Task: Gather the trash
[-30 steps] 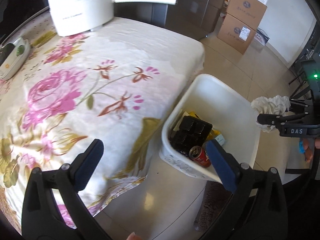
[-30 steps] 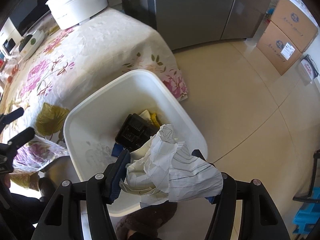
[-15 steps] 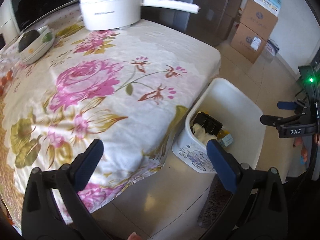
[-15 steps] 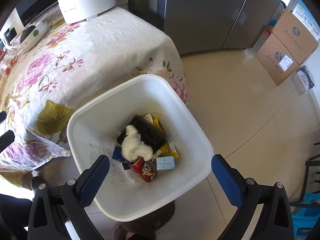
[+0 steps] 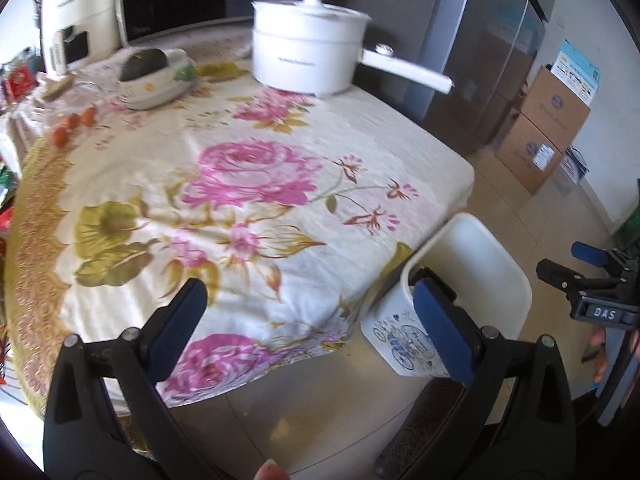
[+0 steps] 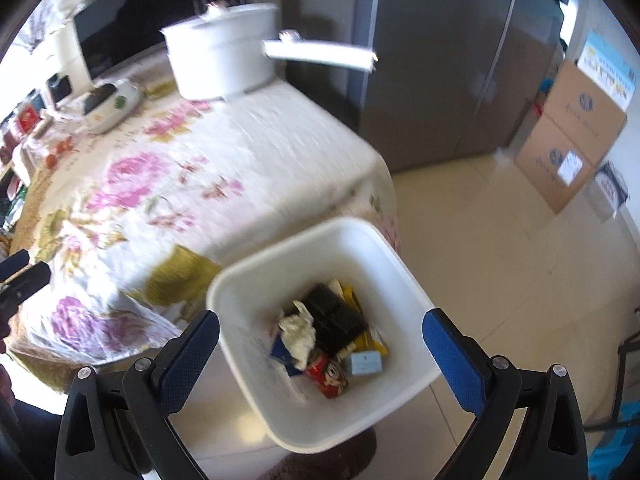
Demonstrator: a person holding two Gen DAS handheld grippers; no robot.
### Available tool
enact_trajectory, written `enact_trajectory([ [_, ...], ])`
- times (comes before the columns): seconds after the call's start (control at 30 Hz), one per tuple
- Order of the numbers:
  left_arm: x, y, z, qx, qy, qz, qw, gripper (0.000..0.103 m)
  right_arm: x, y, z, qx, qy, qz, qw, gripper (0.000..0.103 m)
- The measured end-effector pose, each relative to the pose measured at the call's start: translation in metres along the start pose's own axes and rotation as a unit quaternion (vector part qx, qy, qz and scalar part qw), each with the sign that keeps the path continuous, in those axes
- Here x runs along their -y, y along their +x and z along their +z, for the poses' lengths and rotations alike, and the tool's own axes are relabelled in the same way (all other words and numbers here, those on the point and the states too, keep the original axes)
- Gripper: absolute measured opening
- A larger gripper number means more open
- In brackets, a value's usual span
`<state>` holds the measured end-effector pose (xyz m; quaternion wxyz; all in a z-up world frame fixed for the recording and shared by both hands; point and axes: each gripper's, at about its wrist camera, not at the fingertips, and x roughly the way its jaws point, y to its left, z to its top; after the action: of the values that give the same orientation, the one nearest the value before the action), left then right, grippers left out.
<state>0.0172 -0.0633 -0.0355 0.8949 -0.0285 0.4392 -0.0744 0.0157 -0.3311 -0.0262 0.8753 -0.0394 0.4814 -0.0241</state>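
A white trash bin [image 6: 384, 240] stands on the floor beside the table corner; its decorated side shows in the left wrist view [image 5: 404, 340]. Inside lie a crumpled white paper wad [image 6: 298, 332], a black tray [image 6: 334, 316], a red can [image 6: 328, 376], a small pale box [image 6: 366, 364] and yellow wrappers. My right gripper [image 6: 320, 346] hangs open above the bin, nothing between its fingers; it shows at the right of the left wrist view [image 5: 580, 260]. My left gripper [image 5: 308, 326] is open and empty over the table's near edge, by the bin.
A floral cloth [image 5: 248, 184] covers the table. On it sit a white pot with a long handle [image 5: 308, 60], a white dish [image 5: 156, 76], small red fruits [image 5: 72, 124] and a white appliance [image 5: 76, 36]. Cardboard boxes [image 5: 548, 128] and a grey fridge [image 6: 440, 60] stand beyond.
The right gripper let go of the crumpled paper, which dropped into the bin, then opened wide and rose. The left gripper drew back and up, bringing more of the table into view.
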Motion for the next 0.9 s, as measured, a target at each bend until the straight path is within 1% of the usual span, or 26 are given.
enact_trajectory([
  [0.13, -0.005, -0.015, -0.006, 0.026, -0.003, 0.034, 0.9991, 0.102, -0.02, -0.021, -0.002, 0.038, -0.008, 0.017, 0.999, 0.103],
  [0.2, -0.007, -0.024, -0.008, 0.043, -0.005, 0.06, 0.9973, 0.102, -0.032, -0.031, -0.004, 0.059, -0.017, 0.023, 0.998, 0.103],
  [0.27, -0.009, -0.031, -0.009, 0.056, -0.009, 0.074, 0.9957, 0.102, -0.042, -0.039, -0.005, 0.078, -0.027, 0.023, 0.996, 0.103],
  [0.43, -0.019, -0.05, -0.015, 0.089, -0.029, 0.087, 0.9918, 0.102, -0.063, -0.057, -0.011, 0.127, -0.055, 0.027, 0.99, 0.103],
  [0.6, -0.021, -0.061, -0.018, 0.114, -0.032, 0.093, 0.9886, 0.102, -0.073, -0.066, -0.011, 0.165, -0.064, 0.024, 0.984, 0.103],
  [0.73, -0.018, -0.066, -0.015, 0.135, -0.023, 0.102, 0.9854, 0.102, -0.076, -0.069, -0.006, 0.178, -0.06, 0.026, 0.982, 0.103],
  [0.9, -0.016, -0.067, -0.015, 0.145, -0.019, 0.103, 0.9838, 0.102, -0.075, -0.068, -0.004, 0.181, -0.053, 0.029, 0.982, 0.103],
])
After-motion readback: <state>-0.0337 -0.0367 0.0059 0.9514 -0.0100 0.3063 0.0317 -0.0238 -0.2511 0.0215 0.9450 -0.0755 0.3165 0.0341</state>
